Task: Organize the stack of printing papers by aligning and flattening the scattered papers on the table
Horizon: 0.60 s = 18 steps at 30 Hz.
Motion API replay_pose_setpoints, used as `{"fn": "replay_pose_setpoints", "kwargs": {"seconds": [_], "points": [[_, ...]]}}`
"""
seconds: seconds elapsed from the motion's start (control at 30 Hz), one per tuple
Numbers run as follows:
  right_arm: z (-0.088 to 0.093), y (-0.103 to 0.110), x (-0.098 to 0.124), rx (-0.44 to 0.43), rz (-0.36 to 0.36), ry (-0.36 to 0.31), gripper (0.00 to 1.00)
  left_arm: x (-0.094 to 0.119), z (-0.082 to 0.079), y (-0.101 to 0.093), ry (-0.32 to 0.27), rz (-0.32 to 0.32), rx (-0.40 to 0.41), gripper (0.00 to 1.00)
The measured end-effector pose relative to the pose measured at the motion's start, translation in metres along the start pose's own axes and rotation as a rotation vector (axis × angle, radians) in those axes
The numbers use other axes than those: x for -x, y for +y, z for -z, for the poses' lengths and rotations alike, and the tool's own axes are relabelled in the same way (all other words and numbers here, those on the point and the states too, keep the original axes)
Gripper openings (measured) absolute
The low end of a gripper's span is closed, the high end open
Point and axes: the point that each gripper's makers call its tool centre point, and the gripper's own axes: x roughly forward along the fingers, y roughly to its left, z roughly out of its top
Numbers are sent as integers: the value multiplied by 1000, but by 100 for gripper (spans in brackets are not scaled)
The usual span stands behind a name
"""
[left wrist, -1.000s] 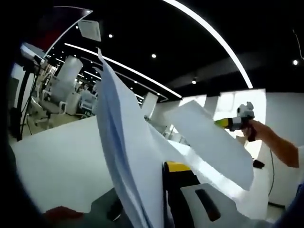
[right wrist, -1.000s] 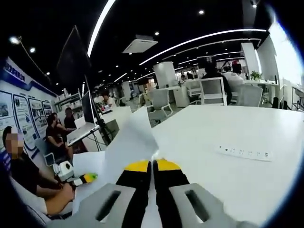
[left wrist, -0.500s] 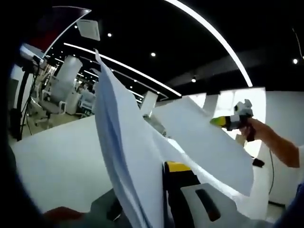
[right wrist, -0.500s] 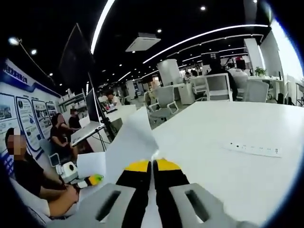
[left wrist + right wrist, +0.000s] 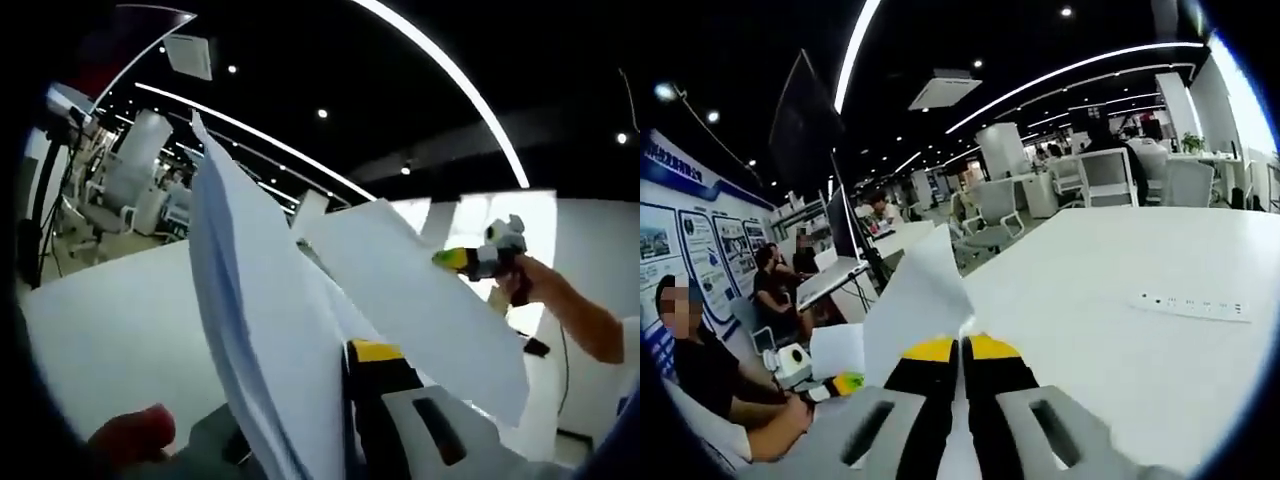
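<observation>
In the left gripper view a bundle of white printing papers stands on edge, rising from my left gripper, which is shut on it; one yellow-tipped jaw shows, the other is hidden behind the sheets. To the right, my right gripper, held by a hand, pinches the corner of a single sheet lifted off the table. In the right gripper view my right gripper is shut, and that sheet fans up to the left from between its yellow tips. My left gripper is low on the left.
A large white table spreads to the right with a white power strip lying on it. Office chairs stand at its far side. People sit at the left by a wall of posters. The table also lies behind the bundle.
Both views have drifted slightly. The sheet in the right gripper sits a little higher and further left in the left gripper view. A fingertip now shows at that view's lower left.
</observation>
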Motion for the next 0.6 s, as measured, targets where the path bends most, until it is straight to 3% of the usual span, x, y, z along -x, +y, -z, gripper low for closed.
{"fn": "replay_pose_setpoints", "kwargs": {"seconds": [0.3,0.6], "points": [[10,6,-14,4,-11,21,0,1,-4,2,-17,4,52,8],[10,-2,-16,2,9,10,0,2,-6,2,-31,12,83,8]]}}
